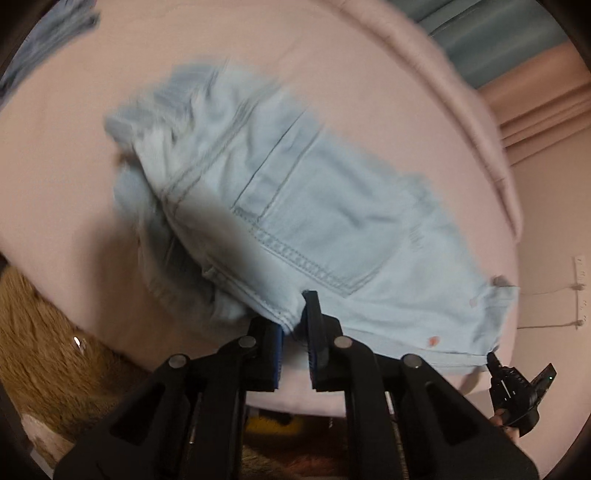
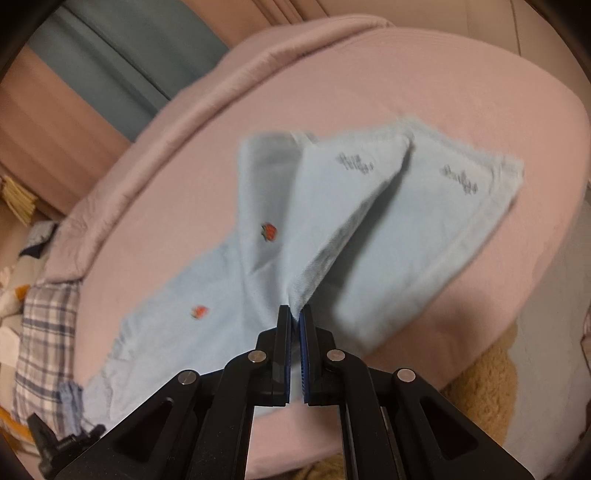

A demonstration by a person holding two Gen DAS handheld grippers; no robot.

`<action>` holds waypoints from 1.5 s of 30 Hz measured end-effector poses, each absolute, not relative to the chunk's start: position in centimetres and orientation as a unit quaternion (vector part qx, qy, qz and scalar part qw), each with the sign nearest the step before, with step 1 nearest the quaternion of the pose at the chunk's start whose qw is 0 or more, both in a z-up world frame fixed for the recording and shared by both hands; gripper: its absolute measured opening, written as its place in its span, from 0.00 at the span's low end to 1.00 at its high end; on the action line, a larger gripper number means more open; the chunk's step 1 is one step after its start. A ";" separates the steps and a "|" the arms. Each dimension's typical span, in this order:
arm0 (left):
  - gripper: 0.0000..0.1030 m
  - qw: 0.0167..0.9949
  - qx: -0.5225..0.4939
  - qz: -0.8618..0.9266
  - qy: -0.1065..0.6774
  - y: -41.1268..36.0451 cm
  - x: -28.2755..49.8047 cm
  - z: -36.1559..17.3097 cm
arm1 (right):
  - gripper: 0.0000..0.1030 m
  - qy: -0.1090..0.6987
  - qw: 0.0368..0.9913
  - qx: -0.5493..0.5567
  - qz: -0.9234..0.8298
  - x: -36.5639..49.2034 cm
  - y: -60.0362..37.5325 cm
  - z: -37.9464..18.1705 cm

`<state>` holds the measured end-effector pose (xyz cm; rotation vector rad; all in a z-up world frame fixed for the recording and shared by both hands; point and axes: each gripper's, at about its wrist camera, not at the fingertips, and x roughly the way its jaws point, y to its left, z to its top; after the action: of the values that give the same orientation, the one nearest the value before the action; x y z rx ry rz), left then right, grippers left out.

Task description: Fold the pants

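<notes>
Light blue denim pants point(image 1: 295, 206) lie on a pink bed point(image 1: 66, 147). In the left wrist view my left gripper point(image 1: 295, 321) is shut on the near edge of the pants by the back pocket point(image 1: 306, 221). In the right wrist view my right gripper point(image 2: 295, 314) is shut on a fold of the pants' legs point(image 2: 332, 236), lifting the cloth into a ridge. Two small red embroidered marks point(image 2: 269, 232) show on the fabric. The right gripper also shows in the left wrist view point(image 1: 493, 358), at the pants' right corner. The left gripper also shows in the right wrist view point(image 2: 66, 439).
The bed's near edge point(image 1: 295, 402) runs just under the left gripper. A brown fuzzy rug point(image 1: 44, 350) lies below it. A plaid cloth point(image 2: 44, 339) lies at the bed's left side. Grey-blue cloth point(image 1: 55, 33) lies at the far corner. Teal curtains point(image 2: 122, 62) hang behind.
</notes>
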<state>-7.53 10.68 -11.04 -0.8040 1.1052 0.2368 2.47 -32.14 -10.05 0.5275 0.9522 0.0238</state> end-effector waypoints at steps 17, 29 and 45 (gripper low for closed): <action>0.14 0.771 -0.371 0.108 0.507 10.6 -6.4 -12.0 | 0.28 0.424 0.859 0.275 -0.088 9.9 -40.8 -10.1; 0.12 0.775 -0.370 0.087 0.505 10.8 -7.2 -11.6 | 0.03 0.319 0.896 0.282 -0.125 1.8 -42.5 -5.7; 0.14 0.766 -0.363 0.065 0.527 10.7 -8.1 -11.6 | 0.02 0.385 0.861 0.278 -0.185 0.5 -44.4 -10.0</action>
<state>-8.06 10.69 -11.64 -0.7884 1.1456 0.1416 0.53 -44.38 -10.00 0.5827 0.8081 -0.3873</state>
